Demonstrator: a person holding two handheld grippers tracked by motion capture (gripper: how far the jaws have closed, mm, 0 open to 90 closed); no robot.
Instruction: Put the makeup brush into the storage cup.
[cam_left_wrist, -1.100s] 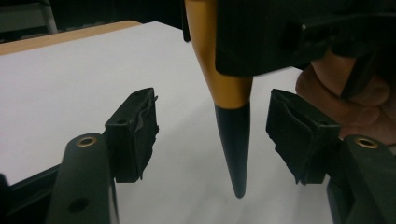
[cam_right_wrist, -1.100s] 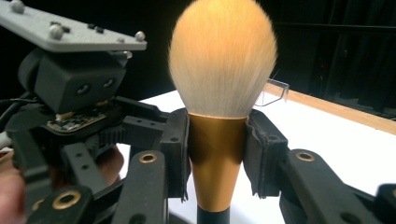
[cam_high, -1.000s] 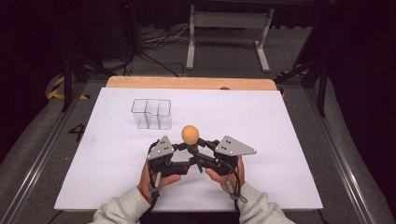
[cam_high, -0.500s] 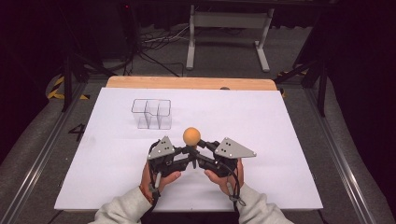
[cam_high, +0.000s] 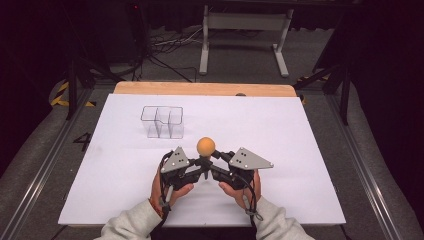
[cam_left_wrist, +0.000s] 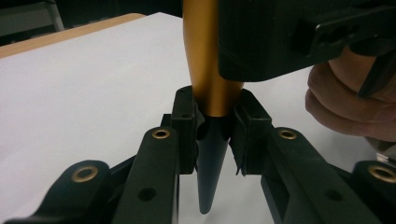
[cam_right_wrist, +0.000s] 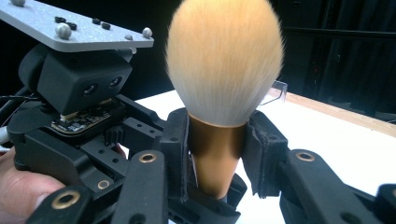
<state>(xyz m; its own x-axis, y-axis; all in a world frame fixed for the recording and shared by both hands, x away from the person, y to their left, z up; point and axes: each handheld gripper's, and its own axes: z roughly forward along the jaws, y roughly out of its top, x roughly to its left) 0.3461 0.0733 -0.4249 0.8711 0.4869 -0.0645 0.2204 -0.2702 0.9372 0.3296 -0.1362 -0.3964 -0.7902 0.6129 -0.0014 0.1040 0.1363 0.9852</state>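
brush (cam_high: 205, 146) upright, long axis vertical, between both hands | left tool (cam_left_wrist: 212, 135) pinching lower handle | right tool (cam_right_wrist: 215, 149) pinching gold ferrule | clear organizer (cam_high: 162, 121) far-left on desk (cam_high: 300, 150)

Both tongs, left (cam_high: 196, 167) and right (cam_high: 216, 161), side by side, jaws clamped, tips nearly touching, near table edge.

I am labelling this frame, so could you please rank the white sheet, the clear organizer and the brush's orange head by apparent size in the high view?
1. White sheet, by far the largest.
2. Clear organizer, much smaller.
3. Brush's orange head, smallest; raised nearer the camera, yet it looks smaller than the organizer.
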